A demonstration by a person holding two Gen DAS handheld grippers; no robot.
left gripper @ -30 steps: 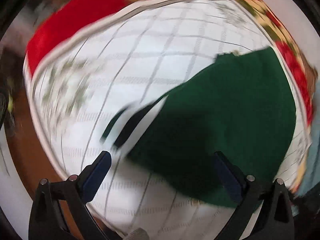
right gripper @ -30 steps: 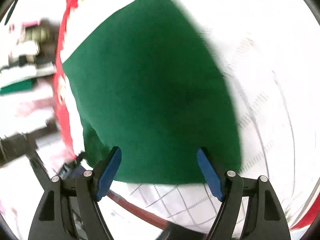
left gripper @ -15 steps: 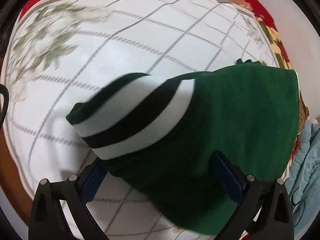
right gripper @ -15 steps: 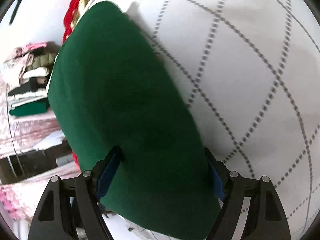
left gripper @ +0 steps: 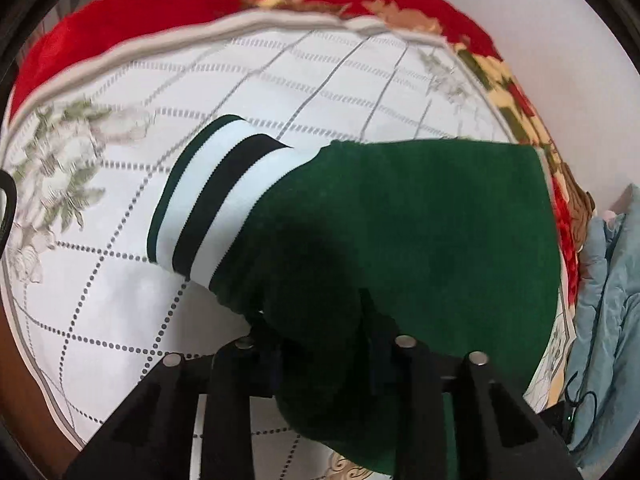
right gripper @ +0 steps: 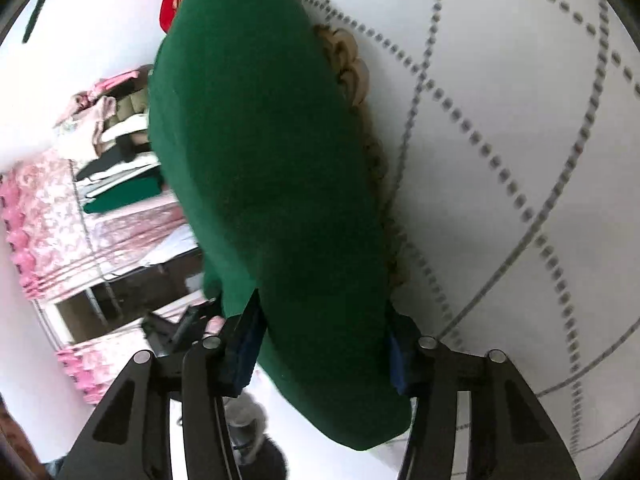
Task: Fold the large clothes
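A dark green sweater (left gripper: 420,232) with a white and black striped cuff (left gripper: 212,196) lies folded on a white checked bedspread (left gripper: 280,80). My left gripper (left gripper: 320,344) is shut on a thick bunch of the green fabric at the sweater's near edge. In the right wrist view the same green sweater (right gripper: 260,168) runs up the middle of the frame. My right gripper (right gripper: 324,344) is shut on its near end, the blue pads pressing the fabric from both sides.
A red floral blanket (left gripper: 120,32) borders the bedspread at the back and right. A light blue garment (left gripper: 608,320) lies off the right edge. In the right wrist view a stack of folded clothes (right gripper: 116,152) rests on pink bedding (right gripper: 40,232) at the left.
Both grippers went from open around the sweater to shut on its green fabric. The striped cuff has shifted farther from the left gripper.
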